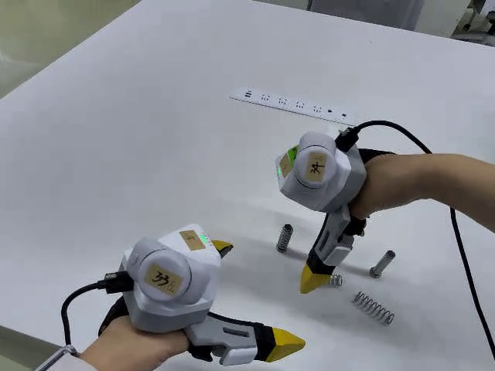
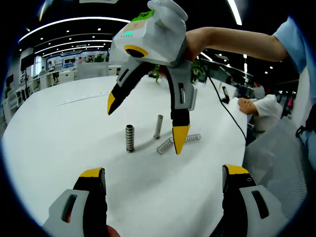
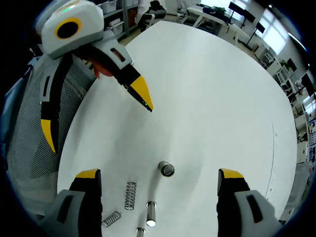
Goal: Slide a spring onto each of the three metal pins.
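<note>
Springs lie loose on the white surface (image 1: 116, 116). Nearest me, the left gripper (image 1: 261, 294) sits low, fingers apart and empty. Beyond it a long spring (image 1: 373, 307) lies flat, and a short spring (image 1: 335, 280) lies just beside a yellow tip of the right gripper (image 2: 144, 125), whose fingers are spread and empty too. Further on, a sprung pin (image 1: 285, 238) stands upright, with a bare pin (image 1: 382, 263) nearby. The second fitting seems to be in hand: next, pinch a loose spring and line it up end-on over the bare pin.
</note>
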`<state>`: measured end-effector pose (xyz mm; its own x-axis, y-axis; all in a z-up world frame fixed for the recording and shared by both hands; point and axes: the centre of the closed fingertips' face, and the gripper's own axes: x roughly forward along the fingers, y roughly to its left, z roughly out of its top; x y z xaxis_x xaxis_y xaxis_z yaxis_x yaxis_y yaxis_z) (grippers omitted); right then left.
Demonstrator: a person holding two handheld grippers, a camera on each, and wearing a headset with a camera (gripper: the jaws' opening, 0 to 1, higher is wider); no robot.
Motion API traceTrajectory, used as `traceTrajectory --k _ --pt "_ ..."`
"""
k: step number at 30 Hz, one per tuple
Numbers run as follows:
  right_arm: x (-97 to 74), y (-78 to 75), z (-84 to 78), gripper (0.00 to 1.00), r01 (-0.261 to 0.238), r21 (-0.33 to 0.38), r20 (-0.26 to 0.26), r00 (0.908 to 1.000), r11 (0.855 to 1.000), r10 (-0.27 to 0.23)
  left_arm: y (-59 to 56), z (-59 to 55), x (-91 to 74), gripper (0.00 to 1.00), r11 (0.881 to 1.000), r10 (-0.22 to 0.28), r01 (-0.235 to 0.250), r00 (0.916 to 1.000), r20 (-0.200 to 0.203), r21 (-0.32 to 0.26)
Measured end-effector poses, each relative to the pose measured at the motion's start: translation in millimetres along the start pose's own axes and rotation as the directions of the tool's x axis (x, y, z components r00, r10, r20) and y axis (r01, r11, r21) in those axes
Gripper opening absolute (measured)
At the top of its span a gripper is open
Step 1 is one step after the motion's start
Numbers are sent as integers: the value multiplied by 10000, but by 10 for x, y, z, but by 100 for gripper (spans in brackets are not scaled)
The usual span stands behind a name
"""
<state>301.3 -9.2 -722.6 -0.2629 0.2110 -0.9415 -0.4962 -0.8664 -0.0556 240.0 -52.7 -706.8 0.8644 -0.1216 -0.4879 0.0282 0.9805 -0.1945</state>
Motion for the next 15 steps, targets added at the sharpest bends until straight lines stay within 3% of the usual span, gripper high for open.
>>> traceTrajectory --k 9,15 --pt "-147 28 -53 99 306 773 674 9971 9965 -358 -45 -12 15 100 9997 -217 216 9998 -42 -106" --pt "-253 109 -198 99 593 1352 1012 9922 9890 -734 -69 -16 33 100 9996 -262 261 9996 -95 -103"
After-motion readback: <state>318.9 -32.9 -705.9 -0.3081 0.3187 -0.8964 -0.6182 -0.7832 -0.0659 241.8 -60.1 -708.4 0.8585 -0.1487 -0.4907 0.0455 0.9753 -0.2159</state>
